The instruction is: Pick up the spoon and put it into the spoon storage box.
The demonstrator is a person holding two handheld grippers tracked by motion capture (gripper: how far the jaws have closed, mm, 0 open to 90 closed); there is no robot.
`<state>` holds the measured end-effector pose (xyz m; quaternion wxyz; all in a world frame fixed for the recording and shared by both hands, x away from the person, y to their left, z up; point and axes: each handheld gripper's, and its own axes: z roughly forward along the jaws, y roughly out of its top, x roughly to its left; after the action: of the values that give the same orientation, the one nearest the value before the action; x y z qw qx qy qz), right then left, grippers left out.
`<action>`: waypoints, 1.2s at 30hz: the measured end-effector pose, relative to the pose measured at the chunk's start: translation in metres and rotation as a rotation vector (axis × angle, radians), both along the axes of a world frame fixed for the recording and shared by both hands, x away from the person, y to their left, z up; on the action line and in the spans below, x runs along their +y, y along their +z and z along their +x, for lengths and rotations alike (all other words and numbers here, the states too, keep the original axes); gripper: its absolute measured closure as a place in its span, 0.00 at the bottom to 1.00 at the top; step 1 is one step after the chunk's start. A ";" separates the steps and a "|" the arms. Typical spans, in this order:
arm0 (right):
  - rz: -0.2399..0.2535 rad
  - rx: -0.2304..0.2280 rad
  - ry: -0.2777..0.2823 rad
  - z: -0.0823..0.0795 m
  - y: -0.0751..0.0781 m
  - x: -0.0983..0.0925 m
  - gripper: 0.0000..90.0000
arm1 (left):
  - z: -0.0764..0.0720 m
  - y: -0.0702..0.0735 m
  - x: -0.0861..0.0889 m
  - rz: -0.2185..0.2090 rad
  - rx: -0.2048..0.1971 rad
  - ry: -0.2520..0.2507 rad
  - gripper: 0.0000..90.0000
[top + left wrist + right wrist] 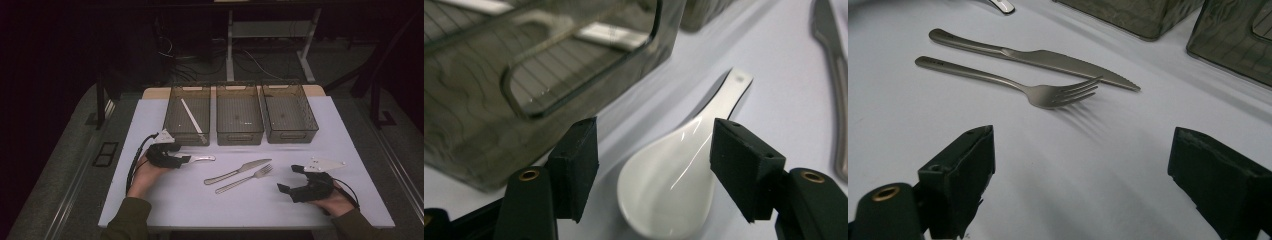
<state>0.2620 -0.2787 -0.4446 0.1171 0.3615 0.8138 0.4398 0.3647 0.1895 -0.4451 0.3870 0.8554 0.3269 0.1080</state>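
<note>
Between the apart jaws of the left gripper point(654, 167) lies a white spoon point(674, 185), untouched. Ahead of the wide-apart right gripper point(1080, 172) lie a fork point(1048, 92) and knife point(1048, 59); their handle writing is too small to read.

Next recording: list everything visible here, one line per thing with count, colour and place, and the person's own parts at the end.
bins: three, smoky clear plastic, in a row at the table's far side.
chopstick: one, white, lying slantwise in the left bin.
spoon: one, white ceramic, on the cloth in front of the left bin, bowl between the left tool's open jaws.
knife: one, grey metal, on the cloth at the middle.
fork: one, grey metal, just beside the knife on its near side.
table cloth: one, pale, covering the table.
left tool: one, black, at the spoon, jaws open.
right tool: one, black, near right, jaws open with nothing between them.
hands: two, each holding a tool; olive sleeves.
</note>
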 end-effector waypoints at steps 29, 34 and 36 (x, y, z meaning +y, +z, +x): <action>-0.005 0.002 0.001 -0.001 0.001 -0.001 0.13 | -0.014 0.010 -0.003 0.089 -0.008 -0.129 0.90; -0.005 0.000 0.000 -0.001 0.001 -0.001 0.13 | -0.015 0.017 -0.004 0.076 -0.022 -0.116 0.90; -0.005 -0.001 0.000 -0.001 0.001 -0.001 0.13 | -0.016 0.020 -0.005 0.066 -0.033 -0.120 0.90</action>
<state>0.2607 -0.2798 -0.4436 0.1185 0.3611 0.8147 0.4380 0.3482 0.1845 -0.4254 0.3698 0.8839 0.2646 0.1094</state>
